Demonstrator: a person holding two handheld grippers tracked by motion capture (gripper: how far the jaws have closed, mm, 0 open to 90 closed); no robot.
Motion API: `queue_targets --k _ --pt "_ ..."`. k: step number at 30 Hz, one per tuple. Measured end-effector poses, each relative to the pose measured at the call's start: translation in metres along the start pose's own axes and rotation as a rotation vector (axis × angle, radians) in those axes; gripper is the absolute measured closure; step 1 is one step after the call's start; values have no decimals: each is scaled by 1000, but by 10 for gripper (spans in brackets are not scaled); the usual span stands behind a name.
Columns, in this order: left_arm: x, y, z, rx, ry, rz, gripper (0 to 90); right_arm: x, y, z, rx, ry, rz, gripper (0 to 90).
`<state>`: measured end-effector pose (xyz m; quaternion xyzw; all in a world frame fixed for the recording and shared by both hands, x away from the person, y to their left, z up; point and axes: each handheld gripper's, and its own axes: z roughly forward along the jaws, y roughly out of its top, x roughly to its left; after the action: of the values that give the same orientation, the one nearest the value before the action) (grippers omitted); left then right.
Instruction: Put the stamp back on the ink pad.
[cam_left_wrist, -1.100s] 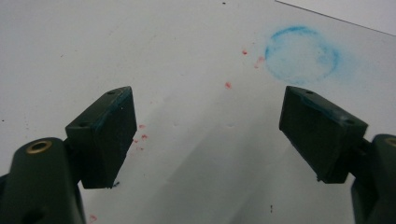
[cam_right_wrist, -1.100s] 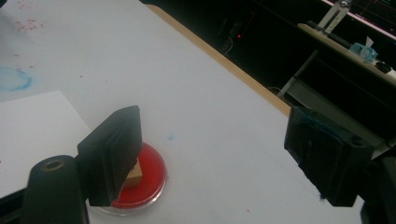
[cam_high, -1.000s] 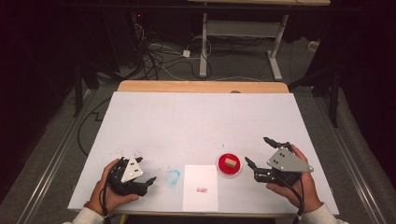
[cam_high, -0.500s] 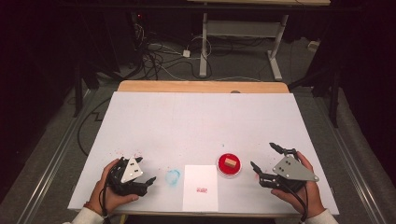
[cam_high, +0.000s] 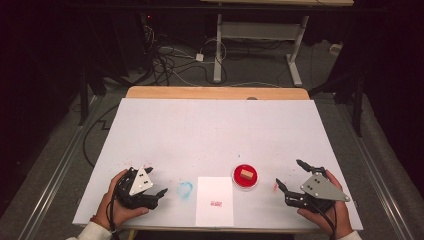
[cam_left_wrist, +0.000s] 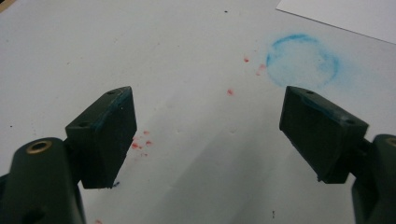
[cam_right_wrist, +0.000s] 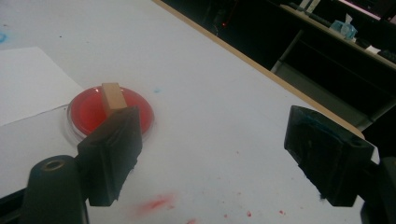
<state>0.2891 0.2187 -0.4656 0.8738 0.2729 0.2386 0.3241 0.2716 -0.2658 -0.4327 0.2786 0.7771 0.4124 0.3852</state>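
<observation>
- One white table (cam_high: 215, 130).
- One sheet of paper (cam_high: 215, 200), at the near edge.
- Two grippers: left gripper (cam_high: 156, 182) left of the paper, right gripper (cam_high: 290, 173) right of it; both jaws spread wide, holding nothing.
- One red dish (cam_high: 245, 176), just right of the paper.
- One wooden block (cam_high: 246, 174), standing in that dish.
- One blue smudge (cam_high: 185, 189), just left of the paper.

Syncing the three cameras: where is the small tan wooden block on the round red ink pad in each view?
High view: small tan wooden block lower centre-right, on round red ink pad.
Left gripper view: not in it.
Right gripper view: block upper left.
Shared landmark: white paper sheet.
</observation>
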Motion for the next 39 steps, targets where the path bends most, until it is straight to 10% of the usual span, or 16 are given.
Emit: queue_targets --k 16,39 --pt "2 2 -5 -45 6 -2 181 -1 -31 -2 38 9 47 164" --pt "-2 0 -6 -35 3 3 174 7 -25 -2 15 25 32 163"
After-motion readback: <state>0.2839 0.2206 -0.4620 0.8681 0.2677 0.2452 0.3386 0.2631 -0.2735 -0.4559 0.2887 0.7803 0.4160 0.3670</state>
